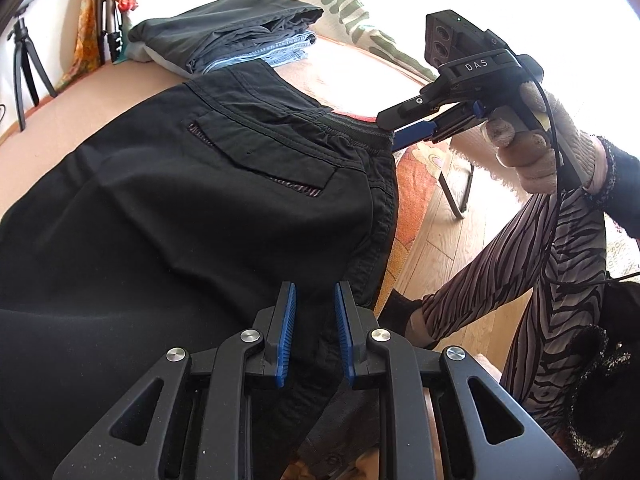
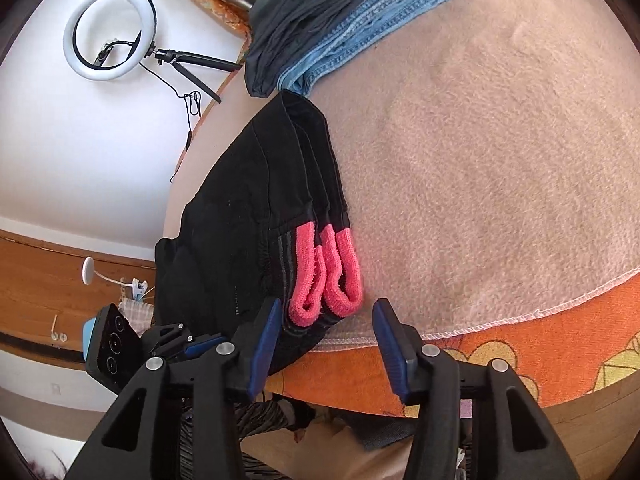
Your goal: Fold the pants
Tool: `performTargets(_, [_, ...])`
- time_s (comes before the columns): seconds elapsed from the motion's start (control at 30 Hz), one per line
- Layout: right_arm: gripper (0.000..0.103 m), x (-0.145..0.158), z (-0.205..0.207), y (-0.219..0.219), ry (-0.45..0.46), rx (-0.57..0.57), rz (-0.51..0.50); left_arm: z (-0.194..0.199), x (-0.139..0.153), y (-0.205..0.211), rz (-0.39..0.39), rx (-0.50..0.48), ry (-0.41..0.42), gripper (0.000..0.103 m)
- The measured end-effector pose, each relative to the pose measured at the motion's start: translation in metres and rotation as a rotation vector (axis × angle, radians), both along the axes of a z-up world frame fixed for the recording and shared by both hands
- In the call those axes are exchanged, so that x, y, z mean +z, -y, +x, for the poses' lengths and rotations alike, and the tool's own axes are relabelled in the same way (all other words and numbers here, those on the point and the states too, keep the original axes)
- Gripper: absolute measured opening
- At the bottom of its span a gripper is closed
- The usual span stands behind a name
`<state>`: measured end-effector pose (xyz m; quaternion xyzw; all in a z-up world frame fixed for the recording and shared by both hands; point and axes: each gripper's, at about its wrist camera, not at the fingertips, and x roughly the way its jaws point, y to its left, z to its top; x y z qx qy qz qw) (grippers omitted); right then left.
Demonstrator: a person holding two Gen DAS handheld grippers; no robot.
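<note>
Black pants (image 1: 168,208) lie folded on a pink blanket (image 2: 500,160), waistband toward the near edge. In the right wrist view the pants (image 2: 248,216) show a pink lining (image 2: 326,276) at the waistband. My left gripper (image 1: 315,312) is open, its blue pads just above the pants' near edge with nothing between them. My right gripper (image 2: 326,332) is open, its jaws astride the waistband corner with the pink lining. In the left wrist view the right gripper (image 1: 394,136) sits at the far corner of the waistband.
A stack of folded dark pants and jeans (image 1: 240,36) lies at the far end of the blanket. An orange patterned cover (image 2: 520,344) hangs over the near edge. A ring light on a tripod (image 2: 110,32) stands by the wall. The person's striped leg (image 1: 520,264) is at right.
</note>
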<state>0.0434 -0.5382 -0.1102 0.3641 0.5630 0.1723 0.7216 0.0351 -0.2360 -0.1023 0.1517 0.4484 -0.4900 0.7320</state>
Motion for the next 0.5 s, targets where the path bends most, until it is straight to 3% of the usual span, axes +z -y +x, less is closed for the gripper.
performTargets(0.07, [0.059,0.0,0.003,-0.002,0.013,-0.001,0.031,-0.001,0.0,0.0,-0.002,-0.002,0.004,0.018])
performTargets(0.3, [0.059,-0.013,0.021,-0.016,0.052,-0.017,0.17,-0.001,0.0,0.001,-0.001,-0.004,0.012,0.018])
performTargets(0.5, [0.061,-0.013,0.053,-0.033,0.089,0.093,0.199,-0.001,-0.001,0.0,-0.01,-0.003,0.014,0.018])
